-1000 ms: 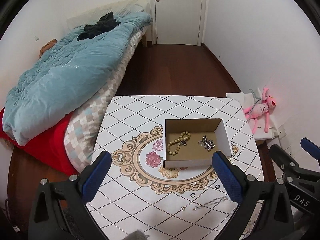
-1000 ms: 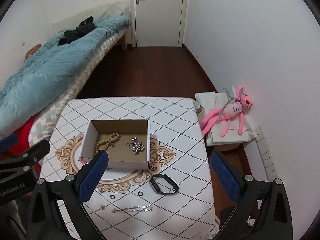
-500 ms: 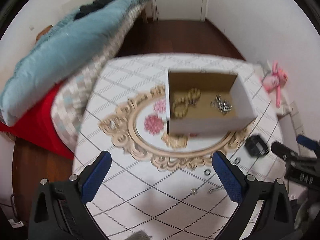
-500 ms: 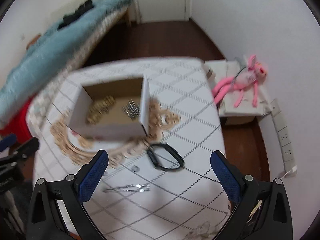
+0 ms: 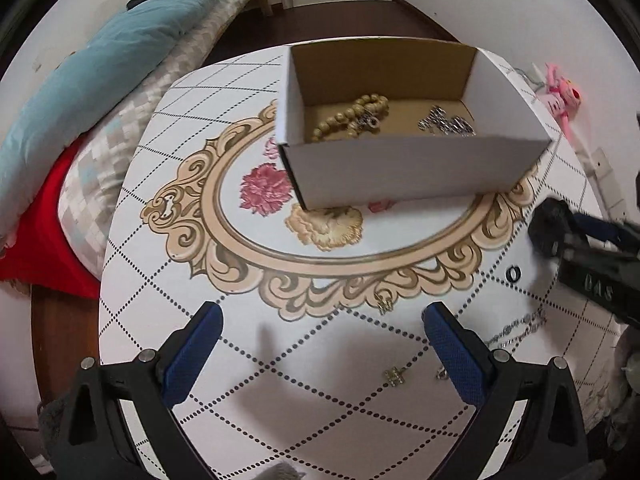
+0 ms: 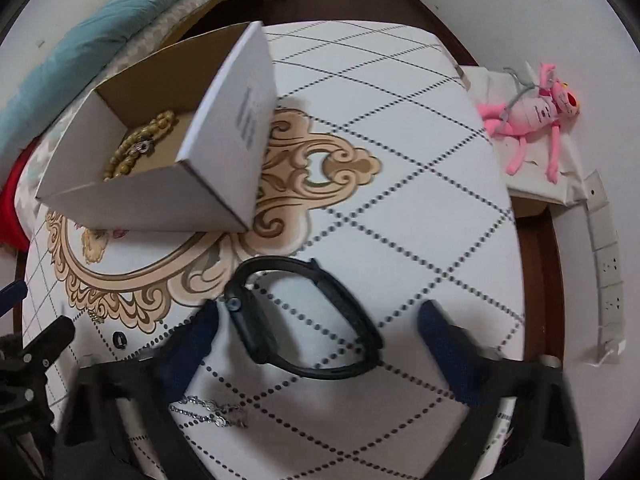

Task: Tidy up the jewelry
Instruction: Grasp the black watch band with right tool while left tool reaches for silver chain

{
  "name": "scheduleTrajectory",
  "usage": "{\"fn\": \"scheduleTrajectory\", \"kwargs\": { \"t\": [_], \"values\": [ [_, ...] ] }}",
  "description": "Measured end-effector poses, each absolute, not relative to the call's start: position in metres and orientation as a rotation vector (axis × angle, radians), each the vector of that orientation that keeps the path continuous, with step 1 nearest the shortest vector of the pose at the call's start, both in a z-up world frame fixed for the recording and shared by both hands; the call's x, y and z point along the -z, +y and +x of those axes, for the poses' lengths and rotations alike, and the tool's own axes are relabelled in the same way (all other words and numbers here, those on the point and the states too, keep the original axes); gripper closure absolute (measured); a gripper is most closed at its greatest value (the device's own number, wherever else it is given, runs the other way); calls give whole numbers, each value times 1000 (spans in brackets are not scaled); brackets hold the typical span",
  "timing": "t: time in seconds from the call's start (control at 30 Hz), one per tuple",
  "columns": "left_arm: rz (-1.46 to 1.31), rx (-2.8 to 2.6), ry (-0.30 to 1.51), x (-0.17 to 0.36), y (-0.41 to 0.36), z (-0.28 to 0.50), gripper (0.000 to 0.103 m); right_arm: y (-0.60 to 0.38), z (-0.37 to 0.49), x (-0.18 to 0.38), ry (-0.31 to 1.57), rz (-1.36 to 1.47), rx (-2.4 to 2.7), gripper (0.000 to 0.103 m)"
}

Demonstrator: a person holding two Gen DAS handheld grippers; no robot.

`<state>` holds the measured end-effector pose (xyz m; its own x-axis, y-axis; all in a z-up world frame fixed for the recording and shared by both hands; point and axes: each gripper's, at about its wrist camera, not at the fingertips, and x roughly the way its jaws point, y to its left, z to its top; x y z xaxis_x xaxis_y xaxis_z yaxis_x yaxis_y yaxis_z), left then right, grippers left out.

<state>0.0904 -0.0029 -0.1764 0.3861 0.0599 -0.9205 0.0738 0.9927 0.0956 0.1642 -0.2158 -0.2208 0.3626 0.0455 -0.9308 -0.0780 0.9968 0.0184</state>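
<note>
At far left lies a quilted teal blanket. The left gripper hangs spread wide over the patterned table, small metal earrings between its ribbed blue pads. The cardboard box holds wooden beads. The right gripper, jaws spread, straddles a matte black wristband; a silver chain lies near.

White box, tan beads, black watch, diamond-patterned tablecloth.
</note>
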Motion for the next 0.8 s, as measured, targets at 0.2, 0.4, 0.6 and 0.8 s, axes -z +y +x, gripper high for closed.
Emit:
{"fn": "scheduleTrajectory", "kwargs": {
  "t": [0.2, 0.4, 0.6, 0.8],
  "values": [
    [196, 95, 1167, 179, -26, 77, 0, -217, 143, 207, 1133, 28, -86, 48],
    [250, 229, 1199, 193, -59, 72, 10, -243, 108, 190, 1104, 139, -48, 48],
    [338, 323, 1189, 201, -84, 66, 32, -263, 84, 192, 1114, 203, -5, 48],
    [344, 436, 1193, 197, -102, 65, 88, -268, 75, 194, 1116, 241, 13, 48]
  ]
}}
